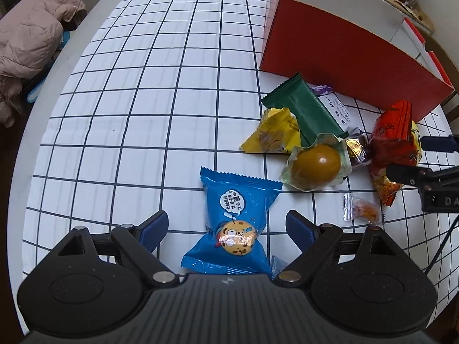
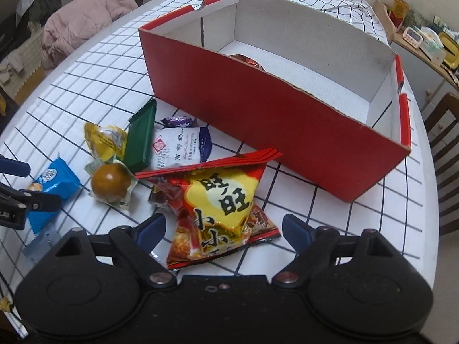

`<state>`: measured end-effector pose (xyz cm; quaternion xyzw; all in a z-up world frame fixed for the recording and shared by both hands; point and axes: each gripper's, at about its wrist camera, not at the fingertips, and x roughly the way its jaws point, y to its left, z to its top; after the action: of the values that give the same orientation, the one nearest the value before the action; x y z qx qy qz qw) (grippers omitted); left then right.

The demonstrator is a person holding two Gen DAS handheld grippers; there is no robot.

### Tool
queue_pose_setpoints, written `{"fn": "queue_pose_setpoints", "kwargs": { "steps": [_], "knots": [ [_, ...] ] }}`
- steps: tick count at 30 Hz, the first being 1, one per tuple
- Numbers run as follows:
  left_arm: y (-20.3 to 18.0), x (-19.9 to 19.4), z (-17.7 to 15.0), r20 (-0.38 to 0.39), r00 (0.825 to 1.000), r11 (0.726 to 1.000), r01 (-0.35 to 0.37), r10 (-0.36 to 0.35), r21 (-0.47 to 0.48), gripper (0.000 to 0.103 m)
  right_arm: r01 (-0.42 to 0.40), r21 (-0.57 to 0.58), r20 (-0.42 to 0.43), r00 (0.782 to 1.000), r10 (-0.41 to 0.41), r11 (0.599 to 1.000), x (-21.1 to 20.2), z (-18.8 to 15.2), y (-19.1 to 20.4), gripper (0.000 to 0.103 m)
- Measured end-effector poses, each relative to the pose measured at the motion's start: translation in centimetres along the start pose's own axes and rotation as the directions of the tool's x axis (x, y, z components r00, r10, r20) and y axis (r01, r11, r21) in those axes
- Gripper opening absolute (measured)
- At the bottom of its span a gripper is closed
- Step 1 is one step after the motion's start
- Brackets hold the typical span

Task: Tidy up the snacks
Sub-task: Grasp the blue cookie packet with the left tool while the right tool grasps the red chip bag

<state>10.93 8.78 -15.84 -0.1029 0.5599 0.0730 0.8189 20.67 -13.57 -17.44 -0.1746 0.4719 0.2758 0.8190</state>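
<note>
The snacks lie in a loose heap on the table, just in front of the red box (image 2: 275, 120). Nearest the right gripper (image 2: 223, 230) is a red-and-yellow snack bag (image 2: 221, 197), puffed and tilted, lying between the gripper's blue-padded fingers; the jaws are spread wide and the pads do not touch it. Off to one side, apart from the heap, a blue cookie packet (image 1: 233, 226) lies flat between the fingers of the left gripper (image 1: 226, 230), whose jaws are likewise spread with a gap on either side of the wrapper.

In the heap itself sit a brown egg in clear wrap (image 1: 317, 163), a green bar wrapper (image 1: 305, 109) propped across a yellow packet (image 1: 271, 132), a white sachet with printed text (image 2: 179, 150), a small purple candy (image 2: 176, 121) close to the box wall, and a small clear-wrapped sweet (image 1: 363, 209) lying alone.

The box is open-topped, red outside and white inside, its long wall facing the heap — a brownish foil-wrapped item shows just over that wall, inside.

The surface is a round table covered by a white cloth with a dark grid (image 1: 149, 91), wrinkled near the far edge. Beyond it, a pink padded jacket (image 1: 31, 31) is draped over a seat, a wooden chair (image 2: 443, 132) stands at the other side, and a shelf (image 2: 424, 40) holds a timer and small clutter.
</note>
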Motion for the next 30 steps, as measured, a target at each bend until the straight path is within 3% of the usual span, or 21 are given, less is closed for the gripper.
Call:
{"fn": "queue_pose_setpoints", "kwargs": {
  "steps": [3, 6, 11, 17, 24, 26, 30],
  "knots": [
    [-0.2, 0.1, -0.1, -0.004, 1.0, 1.0, -0.001, 0.001, 0.005, 0.067, 0.008, -0.028, -0.001, 1.0, -0.008, 1.0, 0.4, 0.1, 0.2, 0.081],
    [-0.3, 0.3, -0.2, -0.015, 1.0, 1.0, 0.001, 0.0, 0.005, 0.054, -0.004, -0.04, 0.001, 1.0, 0.004, 0.999, 0.6, 0.1, 0.2, 0.072],
    [-0.5, 0.2, -0.3, -0.013, 1.0, 1.0, 0.012, -0.012, 0.007, 0.044, -0.005, -0.061, 0.015, 1.0, 0.006, 0.998, 0.3, 0.1, 0.3, 0.061],
    [-0.6, 0.0, -0.3, -0.005, 1.0, 1.0, 0.018, -0.018, 0.003, 0.038, 0.009, -0.073, 0.043, 0.999, -0.006, 0.997, -0.3, 0.1, 0.3, 0.051],
    [-0.3, -0.3, -0.3, -0.009, 0.999, 0.998, 0.04, -0.04, -0.041, 0.037, 0.015, -0.025, 0.08, 0.997, -0.013, 1.0, -1.5, -0.2, 0.0, 0.043],
    [-0.1, -0.4, -0.3, -0.009, 0.999, 0.997, 0.051, -0.051, -0.06, 0.037, 0.012, -0.001, 0.089, 0.996, -0.012, 1.0, -1.8, -0.3, -0.3, 0.035],
    [-0.1, -0.9, -0.3, -0.002, 0.998, 0.996, 0.058, -0.058, -0.073, 0.037, 0.005, 0.035, 0.093, 0.996, -0.008, 0.999, -2.4, -0.6, -0.7, 0.034]
  ]
}}
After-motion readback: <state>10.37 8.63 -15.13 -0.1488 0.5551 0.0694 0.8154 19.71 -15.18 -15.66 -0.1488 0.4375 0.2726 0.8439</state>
